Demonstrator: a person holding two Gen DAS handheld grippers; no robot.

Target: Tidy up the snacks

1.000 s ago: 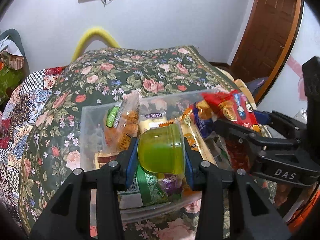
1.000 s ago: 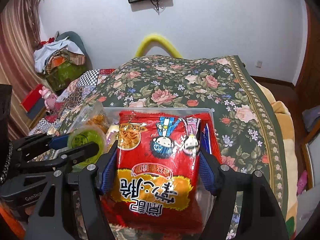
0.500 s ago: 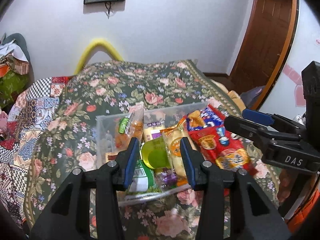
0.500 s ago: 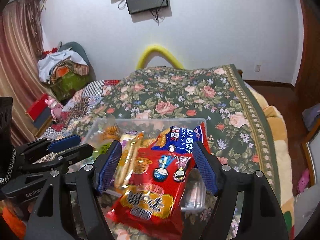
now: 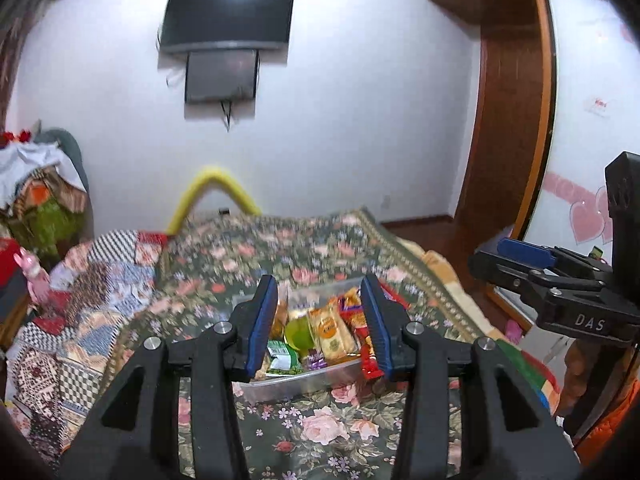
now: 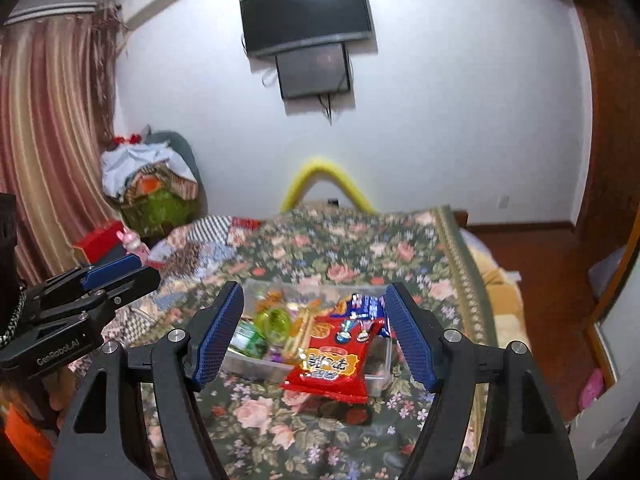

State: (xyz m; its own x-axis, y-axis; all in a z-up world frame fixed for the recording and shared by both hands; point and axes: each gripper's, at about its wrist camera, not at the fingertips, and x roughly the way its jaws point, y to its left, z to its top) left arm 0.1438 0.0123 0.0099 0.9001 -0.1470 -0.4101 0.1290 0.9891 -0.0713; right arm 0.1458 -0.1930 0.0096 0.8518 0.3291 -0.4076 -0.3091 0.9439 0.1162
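Observation:
A clear plastic bin [image 5: 304,378] [image 6: 260,364] full of snacks stands on the floral bedspread. A green jelly cup [image 5: 298,332] [image 6: 276,322] lies among the packets, and a yellow packet [image 5: 334,330] lies beside it. A red snack bag [image 6: 334,360] lies over the bin's near right rim. My left gripper [image 5: 320,320] is open and empty, held back above the bin. My right gripper [image 6: 312,336] is open and empty, also back from the bin. Each gripper shows in the other's view: the right [image 5: 560,280], the left [image 6: 80,300].
The floral bedspread [image 5: 320,432] [image 6: 360,248] covers the bed, with a patchwork quilt [image 5: 80,300] at its left. A yellow arch [image 6: 326,180] rises behind the bed. Two screens [image 6: 308,32] hang on the wall. A clothes pile [image 6: 148,176] and a wooden door [image 5: 508,120] flank the bed.
The left gripper let go of the green jelly cup and the right gripper let go of the red bag. Both opened, rose and pulled back from the bin.

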